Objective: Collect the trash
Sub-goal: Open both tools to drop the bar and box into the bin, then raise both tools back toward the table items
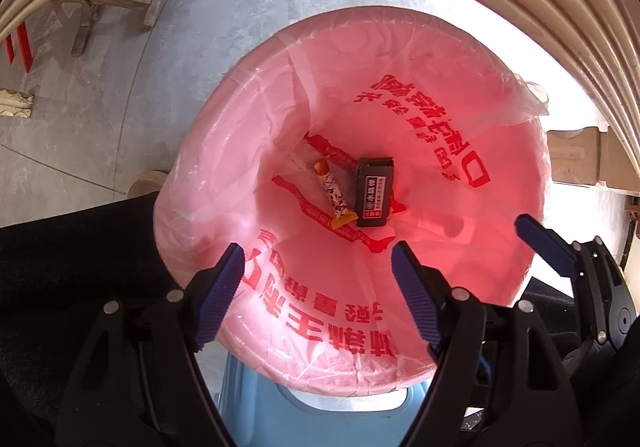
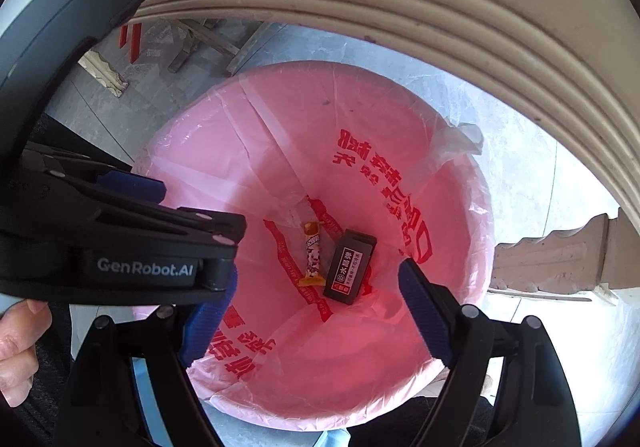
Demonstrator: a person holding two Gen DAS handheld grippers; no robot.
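Both claws, left point(image 1: 316, 271) and right point(image 2: 316, 287), gape wide, empty, over the bin point(image 1: 536, 183). Box point(image 1: 374, 193) and wrapper point(image 1: 334, 193) lie mid-frame at the bottom. Next: lift clear without snagging the liner point(image 1: 532, 103).

I see grey marbled floor point(image 1: 224, 7) under everything; on it rest wooden legs point(image 1: 92, 11) at upper left, and a pale blue stool point(image 1: 304, 419) carrying the pink-lined bin point(image 1: 224, 135).
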